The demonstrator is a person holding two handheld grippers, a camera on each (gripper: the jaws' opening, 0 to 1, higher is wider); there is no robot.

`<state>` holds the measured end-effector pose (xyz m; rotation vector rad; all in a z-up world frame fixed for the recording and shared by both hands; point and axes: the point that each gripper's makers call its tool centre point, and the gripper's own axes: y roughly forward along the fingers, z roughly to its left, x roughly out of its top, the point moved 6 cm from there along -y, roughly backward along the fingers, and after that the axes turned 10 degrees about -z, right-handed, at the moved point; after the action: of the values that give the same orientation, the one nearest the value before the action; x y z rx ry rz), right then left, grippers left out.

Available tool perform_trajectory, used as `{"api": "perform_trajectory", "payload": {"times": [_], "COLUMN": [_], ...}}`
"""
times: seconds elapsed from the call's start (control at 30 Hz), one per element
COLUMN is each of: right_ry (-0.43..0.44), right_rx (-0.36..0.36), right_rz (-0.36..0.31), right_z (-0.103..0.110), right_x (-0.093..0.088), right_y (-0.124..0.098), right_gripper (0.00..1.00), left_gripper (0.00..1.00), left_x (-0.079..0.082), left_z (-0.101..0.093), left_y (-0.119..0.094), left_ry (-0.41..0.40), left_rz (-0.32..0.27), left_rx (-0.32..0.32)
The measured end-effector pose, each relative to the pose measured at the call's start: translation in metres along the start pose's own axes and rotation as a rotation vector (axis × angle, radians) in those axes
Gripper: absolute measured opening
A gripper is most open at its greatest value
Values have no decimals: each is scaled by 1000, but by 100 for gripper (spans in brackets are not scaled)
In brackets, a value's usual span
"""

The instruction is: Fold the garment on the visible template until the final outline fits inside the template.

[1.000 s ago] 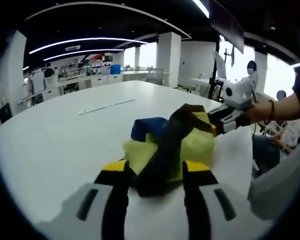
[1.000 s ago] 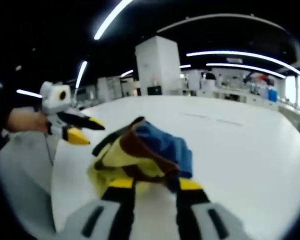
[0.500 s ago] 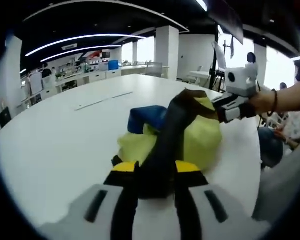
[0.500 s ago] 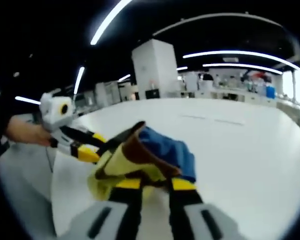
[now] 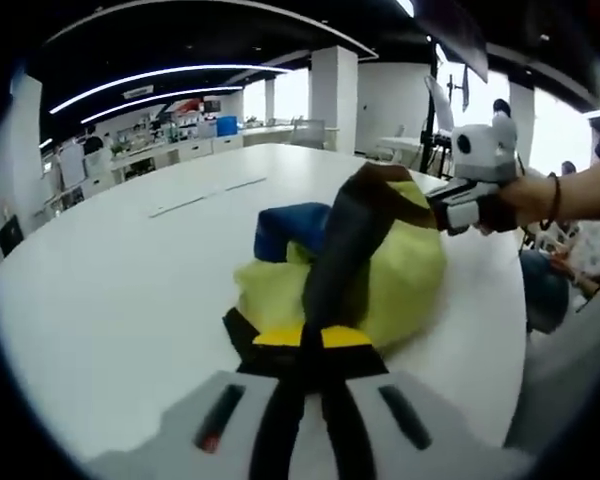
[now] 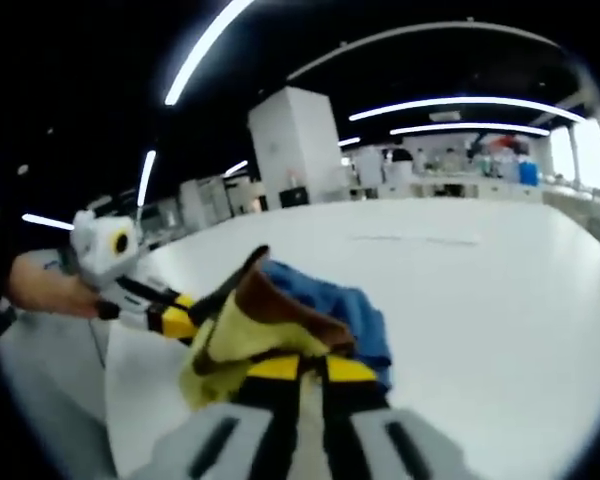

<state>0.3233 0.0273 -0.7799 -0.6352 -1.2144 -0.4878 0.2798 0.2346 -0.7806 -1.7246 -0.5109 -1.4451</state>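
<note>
1. One garment (image 5: 380,270), yellow with a dark band and a blue part, sits bunched in the centre of the left gripper view and low centre-left of the right gripper view (image 6: 280,320). It rests on the white counter (image 5: 110,280).
2. The left claw (image 5: 313,338), bottom centre of its own view, is clenched on the near dark band of the cloth; its jaws stand almost together with the band between them.
3. The right claw (image 6: 300,368), bottom centre of its view, is likewise clenched on a yellow and brown edge of the garment. Seen from the left gripper view it comes in at the upper right (image 5: 442,200), meeting the far top of the bundle.
4. The cloth looks soft, light and limp. It will sag and slump wherever it is not held, so edges and corners are the best holds, kept taut between the two claws.
5. No template outline can be made out under the heap; a pale strip (image 5: 205,196) lies further up the counter, well apart.
6. Folding is far from done, judging by the crumpled heap.
</note>
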Motion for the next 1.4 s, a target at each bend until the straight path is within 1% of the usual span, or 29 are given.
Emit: {"api": "perform_trajectory", "payload": {"times": [0.13, 0.3, 0.43, 0.63, 0.7, 0.77, 0.8, 0.83, 0.93, 1.1, 1.2, 1.3, 1.4], "right_ry": [8, 18, 19, 13, -2, -15, -25, -36, -59, -98, -110, -117, -142], "right_rx": [-1, -1, 2, -2, -3, -6, -7, -8, -9, -15, -24, -26, -19], "right_rz": [-20, -57, -79, -113, -131, -135, -140, -145, -161, -173, -205, -217, -214], "right_z": [1, -1, 3, 2, 2, 2, 2, 2, 6, 7, 3, 1, -3], "right_x": [7, 16, 26, 41, 50, 56, 59, 64, 76, 93, 105, 115, 122], "right_y": [-4, -12, -18, -25, -28, -29, -30, -30, -32, -32, -30, -27, -21], "right_gripper": [0, 0, 0, 0, 0, 0, 0, 0, 0, 0, 0, 0, 0], "left_gripper": [0, 0, 0, 0, 0, 0, 0, 0, 0, 0, 0, 0, 0], "left_x": [5, 16, 23, 40, 46, 54, 55, 61, 70, 83, 90, 96, 100], "left_z": [1, 3, 3, 5, 4, 3, 3, 0, 0, 5, 11, 15, 21], "left_y": [-6, -18, -26, -37, -41, -45, -45, -49, -52, -58, -61, -61, -60], "left_ry": [-15, -26, -26, -35, -60, -65, -66, -73, -99, -139, -155, -158, -155], "left_rz": [-13, -51, -61, -106, -114, -131, -133, -138, -151, -193, -209, -229, -239], "left_rx": [5, 22, 22, 35, 38, 40, 41, 43, 47, 53, 60, 69, 80]}}
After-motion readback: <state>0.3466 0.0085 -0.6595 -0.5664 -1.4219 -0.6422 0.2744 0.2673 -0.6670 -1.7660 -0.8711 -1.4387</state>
